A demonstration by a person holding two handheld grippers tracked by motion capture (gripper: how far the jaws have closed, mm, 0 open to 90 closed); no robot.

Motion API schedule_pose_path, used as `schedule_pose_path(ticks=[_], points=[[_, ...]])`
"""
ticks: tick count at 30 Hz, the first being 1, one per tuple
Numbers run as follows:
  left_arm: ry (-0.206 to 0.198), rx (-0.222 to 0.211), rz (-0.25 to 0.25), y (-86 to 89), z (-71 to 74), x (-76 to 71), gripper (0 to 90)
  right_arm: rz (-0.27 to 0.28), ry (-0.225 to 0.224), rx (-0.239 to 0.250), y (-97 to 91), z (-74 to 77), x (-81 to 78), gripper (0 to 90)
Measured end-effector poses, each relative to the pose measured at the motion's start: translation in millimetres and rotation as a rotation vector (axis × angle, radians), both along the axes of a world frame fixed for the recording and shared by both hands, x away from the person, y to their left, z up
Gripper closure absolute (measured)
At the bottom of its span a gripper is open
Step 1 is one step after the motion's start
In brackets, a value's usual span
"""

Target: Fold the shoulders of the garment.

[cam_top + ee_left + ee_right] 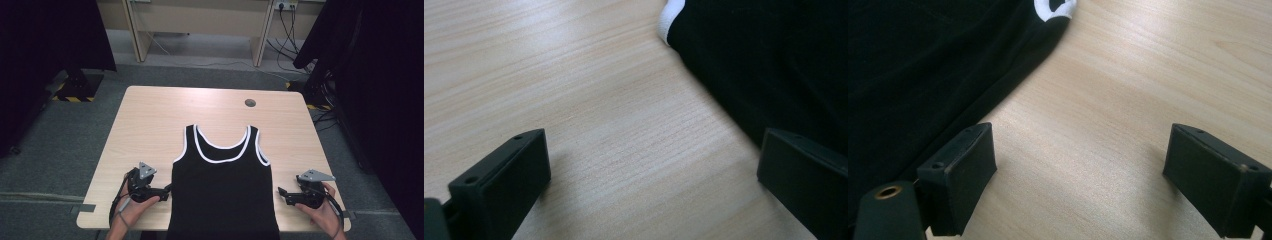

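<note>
A black tank top [220,185] with white trim at neck and armholes lies flat on the wooden table [150,120], hem hanging over the front edge. My left gripper [167,190] rests at the shirt's left side, jaws open, one jaw at the fabric's edge [774,75]. My right gripper [281,192] sits just off the shirt's right side, open, with bare wood between its jaws; the black fabric [923,65] lies beside its left jaw.
A round cable hole [250,103] is at the table's far right. Desk legs and cables [290,35] stand behind the table. Black curtains [45,40] hang on both sides. Grey carpet surrounds the table.
</note>
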State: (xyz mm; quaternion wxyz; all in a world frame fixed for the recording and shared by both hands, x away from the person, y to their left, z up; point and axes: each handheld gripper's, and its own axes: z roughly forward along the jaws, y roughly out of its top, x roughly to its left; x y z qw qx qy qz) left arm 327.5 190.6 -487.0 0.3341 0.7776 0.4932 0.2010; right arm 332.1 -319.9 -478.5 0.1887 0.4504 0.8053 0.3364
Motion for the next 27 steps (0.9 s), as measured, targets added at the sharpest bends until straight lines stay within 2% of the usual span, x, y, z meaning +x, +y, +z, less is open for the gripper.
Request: schedule_pose_path(ticks=[13, 18, 21, 27], points=[[0.001, -0.001, 0.001, 0.2, 0.2, 0.0, 0.0, 0.000, -0.001, 0.000, -0.3, -0.1, 0.0, 13.7], [-0.003, -0.028, 0.005, 2.7, 0.8, -0.7, 1.2, 0.000, -0.002, 0.000, -0.3, -0.1, 0.1, 13.7], [-0.003, -0.070, 0.003, 4.6, 1.2, -1.4, 2.5, 0.000, -0.002, 0.000, -0.3, -0.1, 0.1, 13.7], [-0.003, -0.062, -0.008, 1.7, 1.4, -1.5, 2.8, 0.000, -0.002, 0.000, -0.3, 0.0, 0.1, 13.7]])
